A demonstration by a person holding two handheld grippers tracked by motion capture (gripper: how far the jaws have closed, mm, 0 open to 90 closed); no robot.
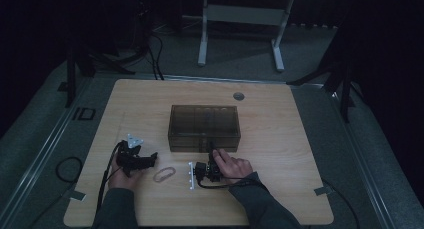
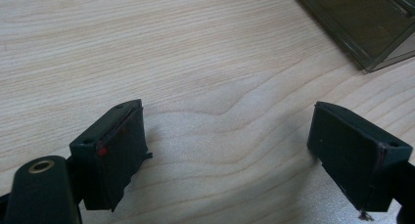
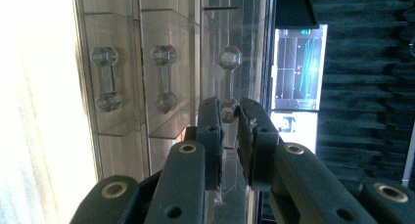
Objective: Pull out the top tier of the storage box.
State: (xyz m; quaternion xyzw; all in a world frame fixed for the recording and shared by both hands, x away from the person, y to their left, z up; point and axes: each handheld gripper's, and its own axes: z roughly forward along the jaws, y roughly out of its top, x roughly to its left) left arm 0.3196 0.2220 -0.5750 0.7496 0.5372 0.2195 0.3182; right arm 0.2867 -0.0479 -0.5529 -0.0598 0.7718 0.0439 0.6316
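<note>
On the wooden bench (image 1: 280,139) sits a smoky see-through drawer box (image 1: 204,127), roughly at the middle, with its front facing the person. The right tool (image 1: 212,148) is up against the front of that box, near its right end, turned on its side in the hand. In the right gripper view its two black jaws stand narrow, pinched on a clear dumbbell-shaped drawer handle (image 3: 228,84); the lower knob of that handle sits right between the pads. Two more clear handles (image 3: 106,78) of the same kind show further along the box front, untouched.

The left tool (image 1: 142,159) rests low over the bench, well to the left of the box, held in the person's left hand (image 1: 122,171). Its jaws stand wide apart in the left gripper view, with bare wood grain between them and a corner of the box (image 2: 364,23) up at the far right.

A pale oval ring (image 1: 164,174) lies flat on the bench between the two hands, just beside the left tool's tip. Dark sleeves come in from the near edge.
</note>
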